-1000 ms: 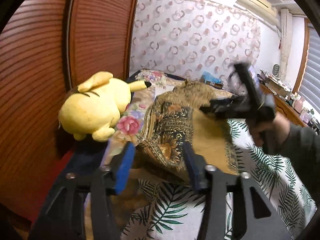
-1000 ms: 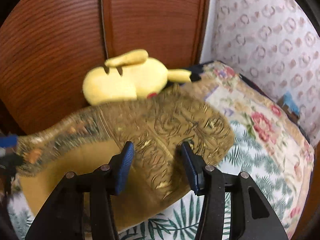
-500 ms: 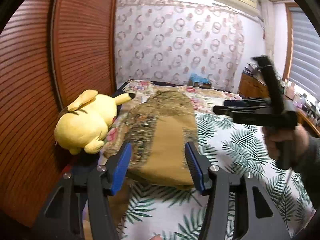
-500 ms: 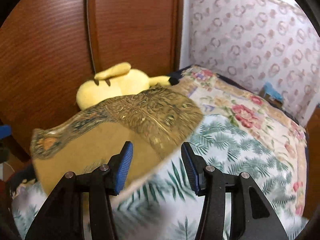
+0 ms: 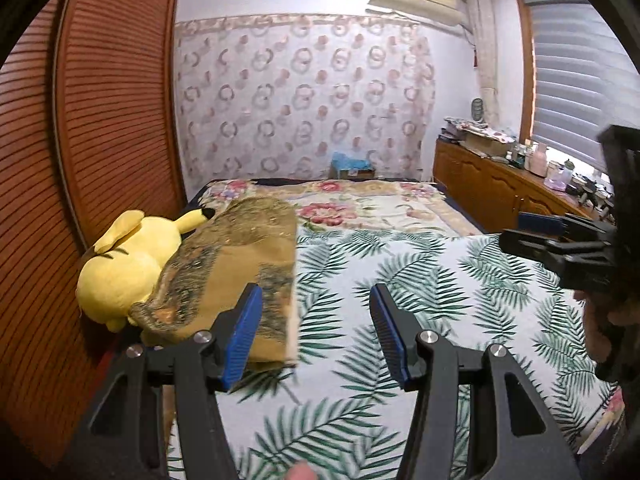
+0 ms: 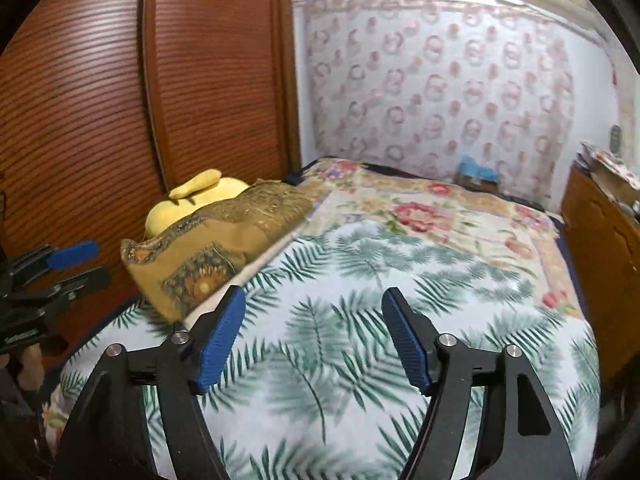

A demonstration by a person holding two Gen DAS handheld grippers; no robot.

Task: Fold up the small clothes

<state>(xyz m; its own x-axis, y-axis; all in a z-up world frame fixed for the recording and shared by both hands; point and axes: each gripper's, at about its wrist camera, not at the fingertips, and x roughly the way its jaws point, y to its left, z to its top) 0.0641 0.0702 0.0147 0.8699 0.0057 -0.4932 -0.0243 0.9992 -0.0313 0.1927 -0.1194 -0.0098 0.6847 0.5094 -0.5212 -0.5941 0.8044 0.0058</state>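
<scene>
Lying folded, mustard patterned cloth [image 5: 236, 268] long axis running toward the far wall, beside yellow plush [image 5: 128, 264], both grippers' jaws wide apart, empty.

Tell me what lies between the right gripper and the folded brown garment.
Only bare palm-leaf bedspread; the right gripper is open beside the folded brown garment, best seen in the right wrist view.

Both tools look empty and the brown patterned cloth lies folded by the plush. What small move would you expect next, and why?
Probably a retreat toward the next garment. The brown cloth lies folded flat at the bed's edge, against the yellow plush. The left tool and right tool are both open, holding nothing, over the leaf-print cover.
</scene>
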